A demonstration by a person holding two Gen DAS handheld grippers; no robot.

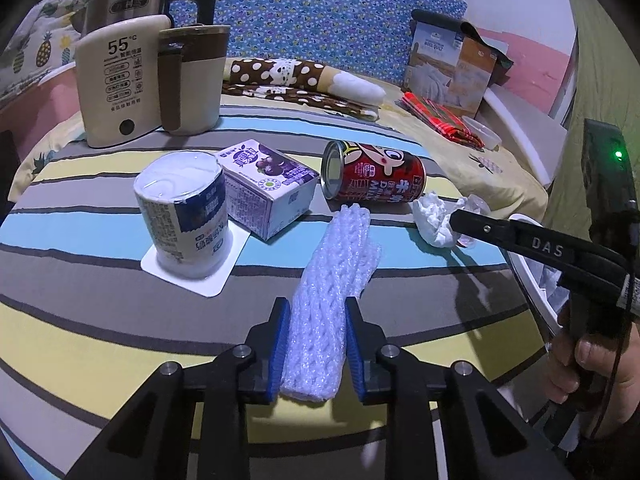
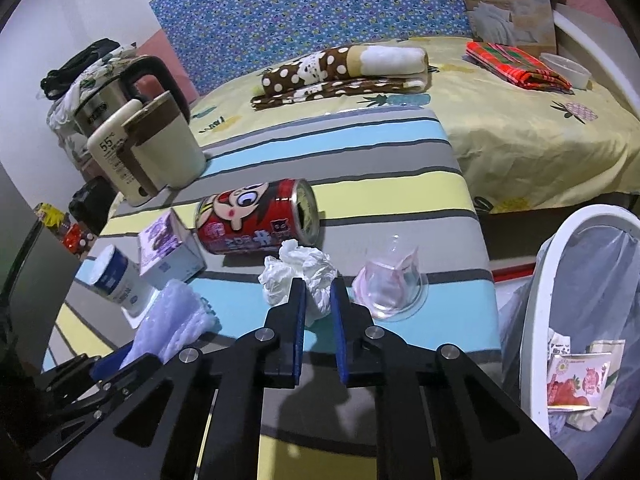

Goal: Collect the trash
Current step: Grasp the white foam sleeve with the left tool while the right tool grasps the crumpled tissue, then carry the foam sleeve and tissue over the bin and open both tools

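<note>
On the striped table lie several pieces of trash. My left gripper (image 1: 316, 312) is shut on a white foam net sleeve (image 1: 332, 280), which also shows in the right wrist view (image 2: 172, 320). My right gripper (image 2: 318, 284) is shut on a crumpled white tissue (image 2: 296, 276); the tissue also shows in the left wrist view (image 1: 436, 216). A red can (image 1: 372, 172) lies on its side. A purple carton (image 1: 268, 188) and an upturned yogurt cup (image 1: 184, 212) stand at the left. A clear plastic cup (image 2: 390, 286) lies right of the tissue.
A white bin (image 2: 536, 320) lined with a clear bag stands at the table's right and holds wrappers (image 2: 576, 384). A cream kettle (image 1: 120, 84) and mug (image 1: 192, 80) stand at the table's far left. Behind lies a bed with folded blankets (image 2: 344, 72).
</note>
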